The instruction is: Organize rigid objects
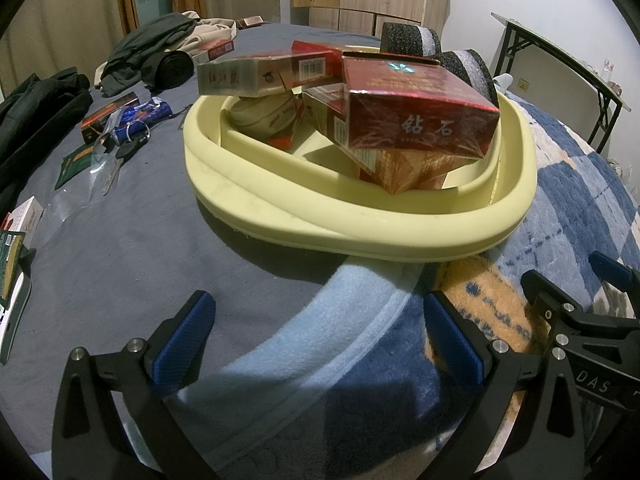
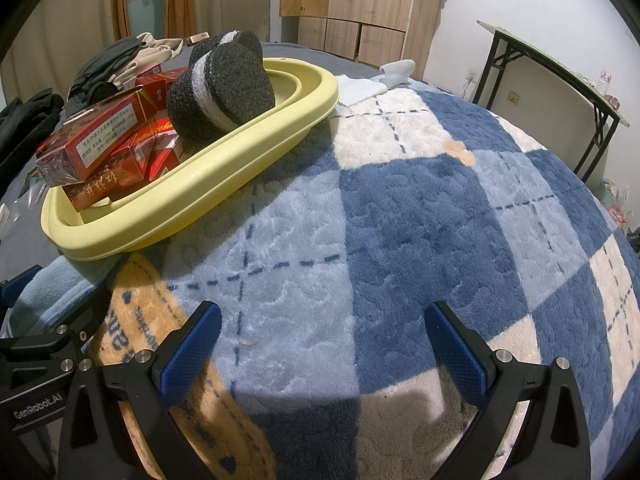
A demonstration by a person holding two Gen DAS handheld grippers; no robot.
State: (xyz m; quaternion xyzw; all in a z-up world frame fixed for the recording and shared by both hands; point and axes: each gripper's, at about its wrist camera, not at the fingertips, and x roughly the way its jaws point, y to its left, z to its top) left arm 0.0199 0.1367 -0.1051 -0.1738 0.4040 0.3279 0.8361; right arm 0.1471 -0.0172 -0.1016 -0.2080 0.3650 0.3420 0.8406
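Note:
A pale yellow basin (image 1: 360,224) (image 2: 224,176) sits on the bed, piled with several red cigarette boxes (image 1: 416,112) (image 2: 100,140), a round cream tin (image 1: 264,114) and two black-and-white foam pieces (image 1: 466,66) (image 2: 224,88). My left gripper (image 1: 320,344) is open and empty, just in front of the basin's near rim. My right gripper (image 2: 324,352) is open and empty over the plaid blanket, to the right of the basin; it also shows in the left wrist view (image 1: 580,296).
Loose items lie on the grey sheet left of the basin: a dark red box (image 1: 110,116), a blue pack with keys (image 1: 140,120), a green packet (image 1: 78,162), a white box (image 1: 24,218). Clothes (image 1: 160,48) are heaped at the back. A folding table (image 2: 560,80) stands right.

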